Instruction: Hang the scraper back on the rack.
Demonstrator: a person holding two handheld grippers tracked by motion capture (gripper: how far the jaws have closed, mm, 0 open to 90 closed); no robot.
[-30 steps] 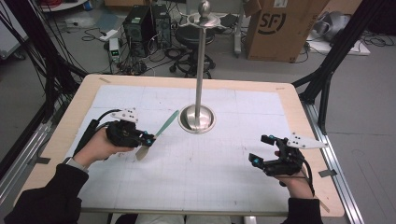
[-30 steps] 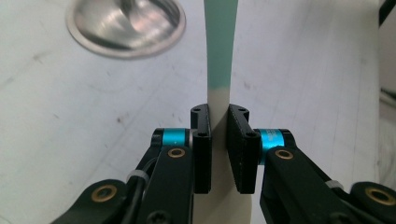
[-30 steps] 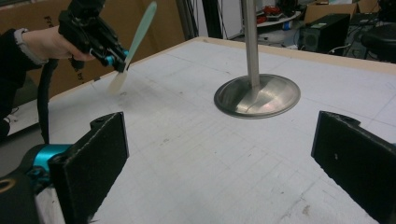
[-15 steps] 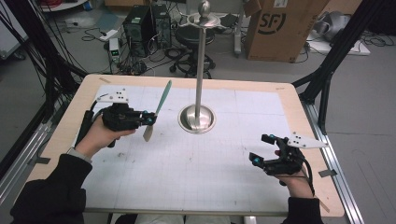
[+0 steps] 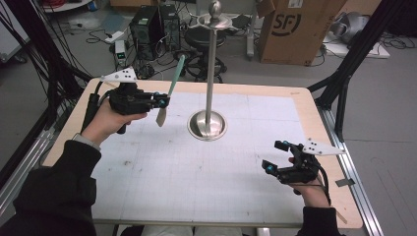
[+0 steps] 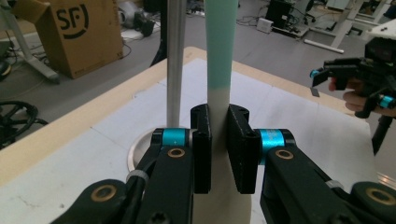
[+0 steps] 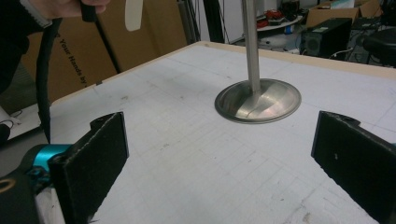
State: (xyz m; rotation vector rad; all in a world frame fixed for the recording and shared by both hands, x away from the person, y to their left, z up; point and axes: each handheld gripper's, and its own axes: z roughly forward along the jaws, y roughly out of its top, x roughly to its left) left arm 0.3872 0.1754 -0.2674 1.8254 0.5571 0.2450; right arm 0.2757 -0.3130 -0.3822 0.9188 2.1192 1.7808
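A spatula with a teal handle and a cream blade hangs in the air left of the metal stand. Its handle points up and away and its blade points down. My left gripper is shut on it where handle meets blade. In the left gripper view the jaws pinch the cream part of the spatula, with the stand's pole just behind. My right gripper rests low at the front right, open and empty. In the right gripper view its gripper faces the stand's round base.
The stand's round base sits at the back middle of the white gridded table, and its top carries a ring of hooks. Beyond the table are a cardboard box, computer towers and cables.
My left gripper has risen and moved toward the back of the table with the spatula, which now stands more upright. The right gripper has stayed put.
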